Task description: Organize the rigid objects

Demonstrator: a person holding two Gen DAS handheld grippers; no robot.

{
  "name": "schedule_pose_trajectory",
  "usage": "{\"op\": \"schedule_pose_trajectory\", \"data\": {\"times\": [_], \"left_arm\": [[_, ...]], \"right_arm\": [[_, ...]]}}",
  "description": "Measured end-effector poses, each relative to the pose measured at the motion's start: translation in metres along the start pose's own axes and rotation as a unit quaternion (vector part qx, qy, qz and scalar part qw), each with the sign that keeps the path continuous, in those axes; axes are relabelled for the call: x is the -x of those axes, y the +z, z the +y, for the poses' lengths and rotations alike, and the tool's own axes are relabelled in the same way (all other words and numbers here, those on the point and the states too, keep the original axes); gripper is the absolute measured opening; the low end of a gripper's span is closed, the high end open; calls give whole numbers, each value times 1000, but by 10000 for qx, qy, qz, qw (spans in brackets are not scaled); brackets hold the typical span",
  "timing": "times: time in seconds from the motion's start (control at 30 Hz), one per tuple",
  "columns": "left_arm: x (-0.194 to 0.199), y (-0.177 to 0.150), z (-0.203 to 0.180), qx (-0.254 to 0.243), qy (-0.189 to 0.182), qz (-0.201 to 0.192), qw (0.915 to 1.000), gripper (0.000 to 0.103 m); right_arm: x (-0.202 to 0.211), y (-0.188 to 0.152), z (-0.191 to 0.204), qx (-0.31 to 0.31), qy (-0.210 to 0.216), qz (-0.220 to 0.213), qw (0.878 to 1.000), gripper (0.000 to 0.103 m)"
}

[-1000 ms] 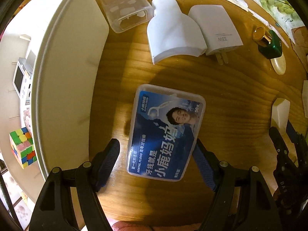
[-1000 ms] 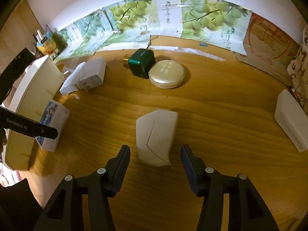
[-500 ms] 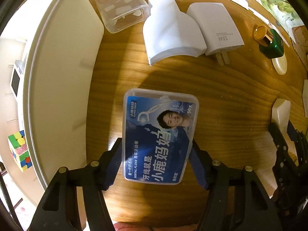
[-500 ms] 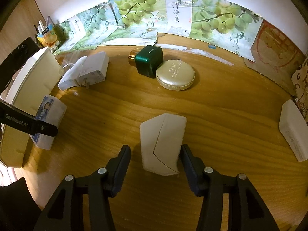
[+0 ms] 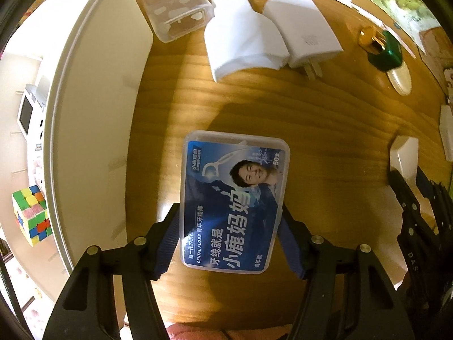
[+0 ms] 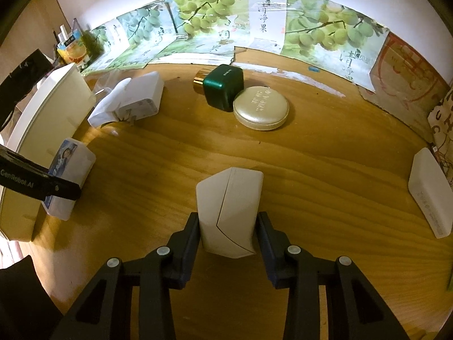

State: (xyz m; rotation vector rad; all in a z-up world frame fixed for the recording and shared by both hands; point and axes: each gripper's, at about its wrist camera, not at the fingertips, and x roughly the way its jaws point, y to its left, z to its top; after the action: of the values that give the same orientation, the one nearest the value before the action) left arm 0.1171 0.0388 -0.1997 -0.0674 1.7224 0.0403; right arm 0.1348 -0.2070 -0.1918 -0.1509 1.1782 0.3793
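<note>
Blue-label floss box clamped btwn fingers of left gripper, near edge of wooden table, just right of white bin. White angular case pinched in right gripper, mid-table. Farther: white charger left, green box touching round gold compact, grape posters far back.

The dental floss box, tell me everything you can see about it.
The dental floss box is a flat rectangular case of clear plastic with rounded corners. Its blue label shows a man, a floss pick and Chinese lettering plus "DENTAL FLOSS". It lies label up on the wooden table, beside a white bin. The left gripper is closed on its long sides near the lower end.
</note>
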Motion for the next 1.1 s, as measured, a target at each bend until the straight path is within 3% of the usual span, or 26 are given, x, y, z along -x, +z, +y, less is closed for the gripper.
{"op": "schedule_pose_trajectory", "data": {"times": [0.6, 1.1], "left_arm": [[43, -30, -11, -477, 72, -698, 9964, 67], [104, -42, 1, -688, 141, -1616, 9844, 67]], "right_arm": [[35, -12, 23, 194, 38, -218, 9996, 40], [63, -13, 57, 218, 122, -530, 9983, 40]]}}
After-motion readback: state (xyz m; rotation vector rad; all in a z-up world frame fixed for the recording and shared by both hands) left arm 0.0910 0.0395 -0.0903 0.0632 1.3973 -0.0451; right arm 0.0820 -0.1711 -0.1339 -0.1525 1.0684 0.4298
